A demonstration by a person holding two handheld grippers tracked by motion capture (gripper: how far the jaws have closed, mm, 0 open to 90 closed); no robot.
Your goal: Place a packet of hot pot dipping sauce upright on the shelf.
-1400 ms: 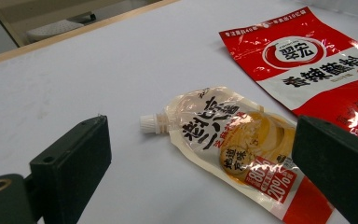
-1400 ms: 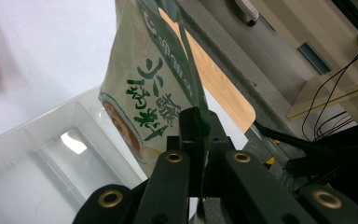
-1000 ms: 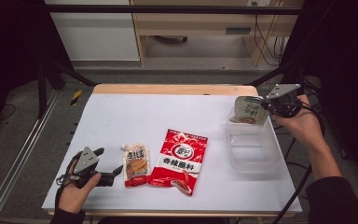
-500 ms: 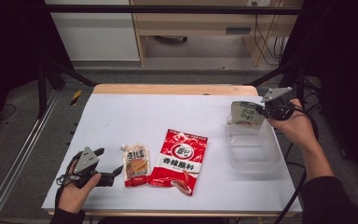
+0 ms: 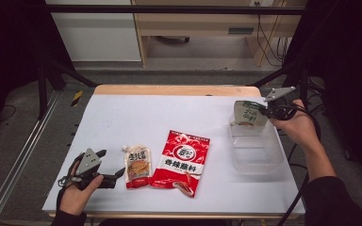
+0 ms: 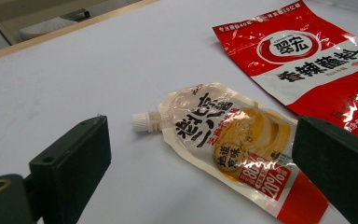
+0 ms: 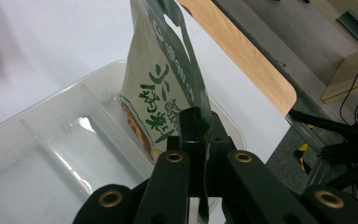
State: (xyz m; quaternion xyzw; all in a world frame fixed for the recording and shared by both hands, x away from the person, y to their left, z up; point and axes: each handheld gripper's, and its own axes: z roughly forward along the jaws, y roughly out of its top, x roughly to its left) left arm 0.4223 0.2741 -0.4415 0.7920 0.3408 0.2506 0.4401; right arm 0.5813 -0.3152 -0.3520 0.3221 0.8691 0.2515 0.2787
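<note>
Holding green pouch point(image 5: 249, 114), right hand-held gripper point(image 5: 265, 109) clamped, slightly lower over clear tray point(image 5: 259, 153); left hand-held gripper point(image 5: 109, 168) unmoved, open.

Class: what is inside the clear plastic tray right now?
The clear plastic tray has bare divided compartments. The green-print pouch, clamped in the right gripper, hangs over its far end; the compartment behind it is hidden.

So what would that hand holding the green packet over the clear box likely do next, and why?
Probably lower it a little and let go. The right gripper is shut on the edge of the green-and-white pouch, which hangs over the far end of the clear plastic tray, apparently not yet resting inside. The spouted sauce pouch waits between the left gripper's open jaws.
</note>
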